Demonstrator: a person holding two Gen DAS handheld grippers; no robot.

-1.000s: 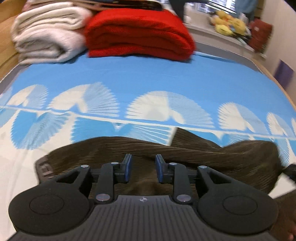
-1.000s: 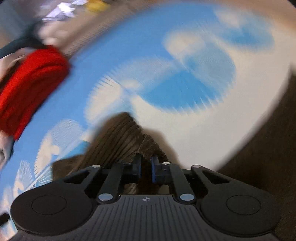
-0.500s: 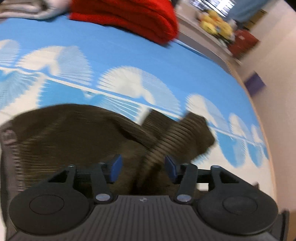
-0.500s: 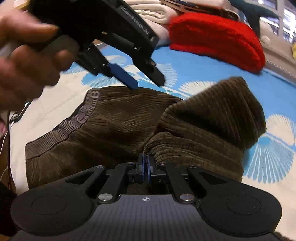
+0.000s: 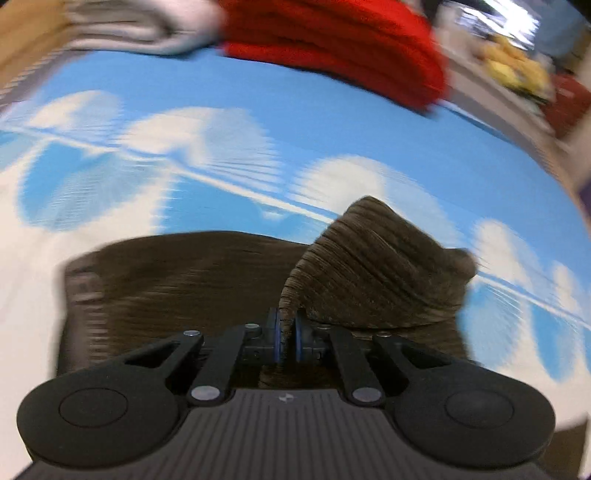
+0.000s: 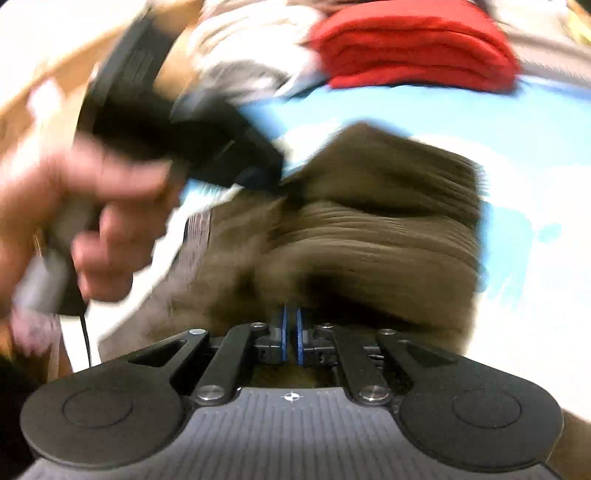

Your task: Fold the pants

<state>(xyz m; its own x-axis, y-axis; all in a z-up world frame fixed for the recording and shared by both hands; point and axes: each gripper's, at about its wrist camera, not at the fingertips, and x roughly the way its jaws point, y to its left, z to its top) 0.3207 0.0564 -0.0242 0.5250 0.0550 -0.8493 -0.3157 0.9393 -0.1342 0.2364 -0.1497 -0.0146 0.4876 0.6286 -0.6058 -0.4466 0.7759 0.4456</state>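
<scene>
Brown corduroy pants (image 5: 192, 280) lie on a blue and white patterned sheet (image 5: 221, 129), with one end folded back over the rest. My left gripper (image 5: 287, 338) is shut on a raised edge of the pants. My right gripper (image 6: 290, 338) is shut on another part of the pants (image 6: 369, 236). In the right wrist view the left gripper (image 6: 258, 177) and the hand holding it show at the upper left, pinching the far corner of the fold. Both views are blurred by motion.
A folded red blanket (image 5: 332, 48) and a folded white blanket (image 5: 140, 18) sit at the far end of the bed. The red blanket also shows in the right wrist view (image 6: 410, 48). Yellow soft toys (image 5: 513, 70) lie beyond the bed's far right corner.
My left gripper went from open over the pants to shut on a fold edge. My right gripper stays shut on the pants, and the fold has been drawn further across.
</scene>
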